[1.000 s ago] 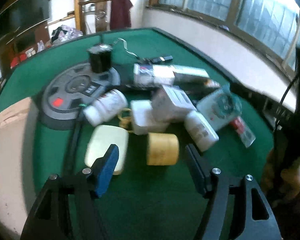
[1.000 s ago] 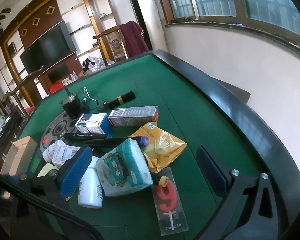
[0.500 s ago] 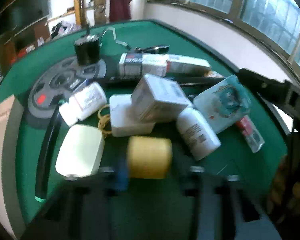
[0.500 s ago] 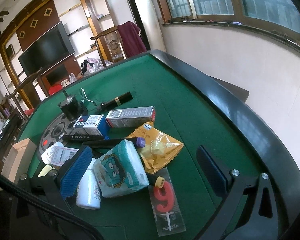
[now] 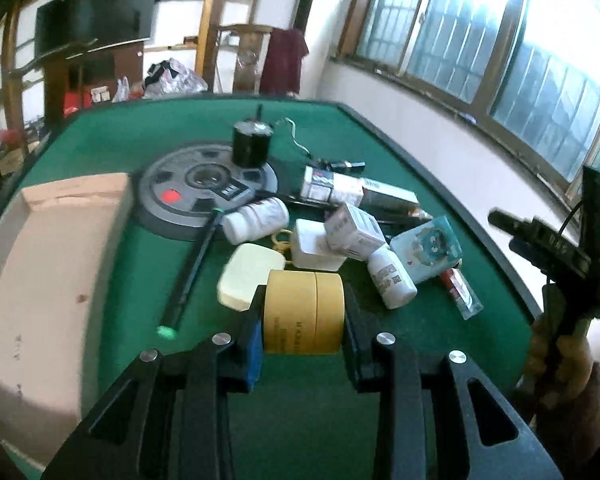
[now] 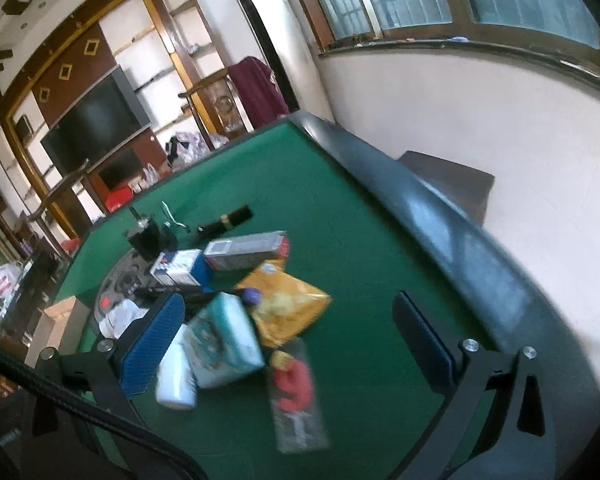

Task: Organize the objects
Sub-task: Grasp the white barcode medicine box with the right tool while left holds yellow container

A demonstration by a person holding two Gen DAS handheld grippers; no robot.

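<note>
My left gripper (image 5: 303, 332) is shut on a yellow cylindrical jar (image 5: 304, 312) and holds it just above the green table (image 5: 131, 272). Behind it lies a pile: a cream soap box (image 5: 248, 276), white bottles (image 5: 392, 278), a white box (image 5: 356, 232), a teal tissue pack (image 5: 428, 250). My right gripper (image 6: 295, 344) is open and empty over the teal tissue pack (image 6: 223, 340), a white bottle (image 6: 175, 372), a yellow snack bag (image 6: 287, 308) and a red "9" candle pack (image 6: 295, 392).
A cardboard box (image 5: 39, 280) stands at the left. A grey round disc (image 5: 203, 188) with a black canister (image 5: 251, 144) sits at the back. A black pen (image 5: 191, 268) lies by the box. The dark table rim (image 6: 440, 220) runs along the right.
My left gripper moved forward, closed on the yellow jar and lifted it. The right gripper shifted slightly; its view tilted.
</note>
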